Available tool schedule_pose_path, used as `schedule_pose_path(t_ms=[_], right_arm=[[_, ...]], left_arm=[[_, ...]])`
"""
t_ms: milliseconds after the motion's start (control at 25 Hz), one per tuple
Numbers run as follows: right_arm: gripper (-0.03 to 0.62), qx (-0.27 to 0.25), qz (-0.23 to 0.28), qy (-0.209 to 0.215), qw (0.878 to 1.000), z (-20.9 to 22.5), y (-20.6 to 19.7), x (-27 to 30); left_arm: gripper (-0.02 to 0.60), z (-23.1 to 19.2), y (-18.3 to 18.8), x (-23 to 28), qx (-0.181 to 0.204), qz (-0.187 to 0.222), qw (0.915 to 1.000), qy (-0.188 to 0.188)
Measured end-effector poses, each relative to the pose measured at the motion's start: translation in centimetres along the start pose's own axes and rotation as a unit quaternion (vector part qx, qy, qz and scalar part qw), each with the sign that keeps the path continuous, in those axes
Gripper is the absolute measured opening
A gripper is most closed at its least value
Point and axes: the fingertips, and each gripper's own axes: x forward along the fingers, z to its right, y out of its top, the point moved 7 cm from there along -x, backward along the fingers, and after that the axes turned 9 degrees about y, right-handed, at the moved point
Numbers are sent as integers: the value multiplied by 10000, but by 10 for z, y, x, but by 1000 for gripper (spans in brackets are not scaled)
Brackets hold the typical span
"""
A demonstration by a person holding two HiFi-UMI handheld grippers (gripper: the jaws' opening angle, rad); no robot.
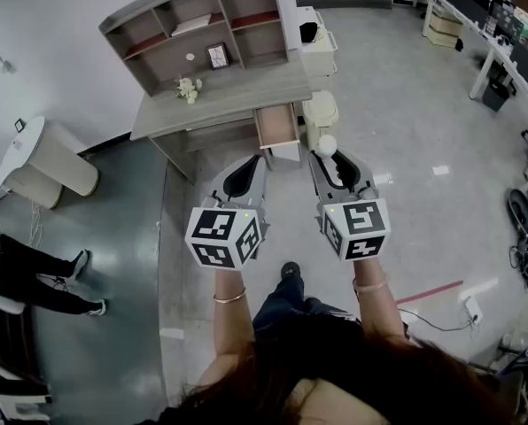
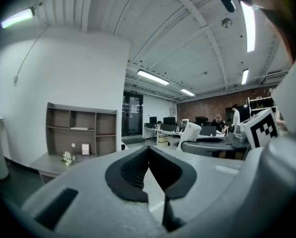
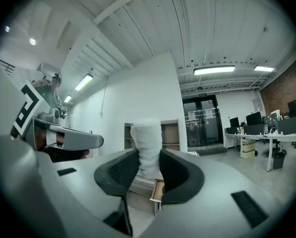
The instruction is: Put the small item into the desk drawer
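My right gripper has its jaws clamped on the small white item, held in the air short of the table's open drawer. My left gripper's jaws are together, empty. The item sticks out well past the jaws, so a tilt could slip it onto the floor.

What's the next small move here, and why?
Probably step forward and carry the right gripper toward the open drawer: its jaws clamp the white item, and the drawer stands pulled out ahead, some way off.

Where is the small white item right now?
The small white item is clamped in the right gripper, right of centre in the head view, near the open drawer.
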Motion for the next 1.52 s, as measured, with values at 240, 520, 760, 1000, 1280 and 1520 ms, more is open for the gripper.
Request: schedule_pose_path(t_ms=[240, 520, 760, 1000, 1280, 1520], right_arm=[[123, 43, 84, -37, 9999, 9, -1, 31], [122, -187, 177, -107, 9996, 15, 3, 66], [121, -20, 259, -82, 9996, 18, 4, 92], [121, -137, 288, -151, 9994, 20, 7, 118], [121, -121, 332, -247, 9991, 20, 10, 150], [121, -277, 268, -267, 9989, 16, 4, 175]], left_arm=[[15, -23, 0, 30, -26, -29, 10000, -66], [15, -43, 2, 65, 53, -55, 9996, -259], [15, -62, 1, 85, 102, -48, 9991, -412], [15, -87, 3, 102, 96, 5, 9988, -488], [15, -113, 3, 122, 85, 11, 9982, -598], [15, -133, -2, 138, 25, 44, 9980, -632]])
